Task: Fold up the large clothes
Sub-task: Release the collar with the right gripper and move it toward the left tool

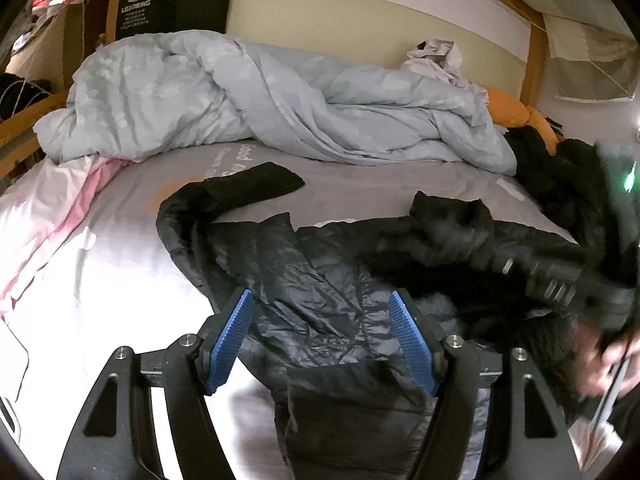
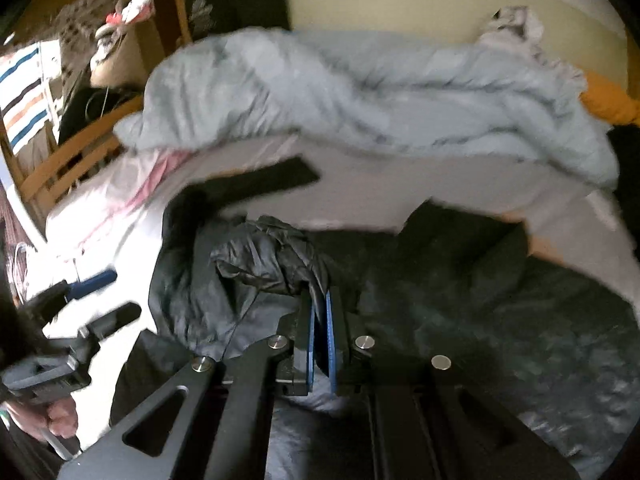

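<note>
A black quilted puffer jacket [image 1: 320,248] lies spread on the bed, one sleeve [image 1: 256,184] stretched toward the duvet. My left gripper [image 1: 320,296] hovers open over the jacket's near part; the fabric lies below its blue pads [image 1: 234,336], apart from them. My right gripper [image 2: 320,296] is shut on a bunched fold of the jacket [image 2: 264,256] and lifts it over the rest of the garment [image 2: 480,300]. In the left wrist view the right gripper [image 1: 552,284] is a blur at the right, with a hand [image 1: 600,360] behind it. The left gripper [image 2: 108,296] shows at the left of the right wrist view.
A crumpled light-blue duvet [image 1: 260,92] fills the far side of the bed. A pink cloth [image 1: 60,208] lies at the left on the white sheet [image 1: 100,280]. More dark clothes [image 1: 560,172] and an orange pillow [image 1: 508,108] sit at the right, by the wooden bed frame [image 1: 536,40].
</note>
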### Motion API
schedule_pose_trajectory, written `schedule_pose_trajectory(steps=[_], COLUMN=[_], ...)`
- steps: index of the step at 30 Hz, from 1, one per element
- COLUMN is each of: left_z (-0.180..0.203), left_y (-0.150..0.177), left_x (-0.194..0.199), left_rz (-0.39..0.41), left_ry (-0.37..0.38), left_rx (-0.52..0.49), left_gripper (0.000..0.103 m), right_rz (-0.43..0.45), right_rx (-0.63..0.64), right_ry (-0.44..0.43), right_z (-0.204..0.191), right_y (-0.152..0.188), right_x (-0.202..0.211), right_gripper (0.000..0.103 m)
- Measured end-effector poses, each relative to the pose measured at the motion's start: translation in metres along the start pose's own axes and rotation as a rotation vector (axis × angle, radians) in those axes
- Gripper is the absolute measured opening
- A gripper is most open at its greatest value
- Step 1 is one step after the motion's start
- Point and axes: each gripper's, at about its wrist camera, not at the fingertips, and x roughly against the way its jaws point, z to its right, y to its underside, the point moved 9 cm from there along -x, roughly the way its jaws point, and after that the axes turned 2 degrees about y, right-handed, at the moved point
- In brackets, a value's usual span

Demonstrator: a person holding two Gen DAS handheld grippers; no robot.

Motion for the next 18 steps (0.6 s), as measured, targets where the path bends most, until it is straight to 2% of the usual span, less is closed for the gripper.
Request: schedule_pose_trajectory(steps=[4, 7, 10, 11, 12, 14, 18], left_z=[-0.002, -0.001, -0.001, 0.000, 0.002, 0.007, 0.012], left_y=[0.000, -0.001, 0.001, 0.002, 0.002, 0.002, 0.004], left_x=[0.002, 0.001, 0.001, 0.001, 0.002, 0.004, -0.001], left_rz=[0.003, 0.004, -0.008, -0.013, -0.015, -0.012, -0.016], left_ry=[-0.002, -0.001, 0.006, 0.018, 0.033, 0.047, 0.030], left_rx=[0.006, 0.006, 0.007, 0.011, 0.015, 0.005, -0.024], left_gripper=[0.069, 0.069, 0.069, 0.069, 0.069, 0.069, 0.069], right_rz=[-0.081, -0.111, -0.103, -0.094, -0.083, -0.055, 0.021], right_rx=[0.015, 0.015, -0.014, -0.027, -0.036, -0.031, -0.062], right_ry=[0.004, -0.001, -0.031, -0.038, -0.040, -0.020, 0.115], right_z=[-0.009, -0.006, 0.002, 0.006, 0.012, 0.027, 0.080], right_y=[0.023, 0.029, 0.033, 0.034, 0.036, 0.037, 0.039], right_x=[-0.024, -0.025, -0.010, -0.002, 0.007, 0.029, 0.074], right_gripper=[0.007, 0.017, 0.039, 0.054, 0.062, 0.062, 0.064])
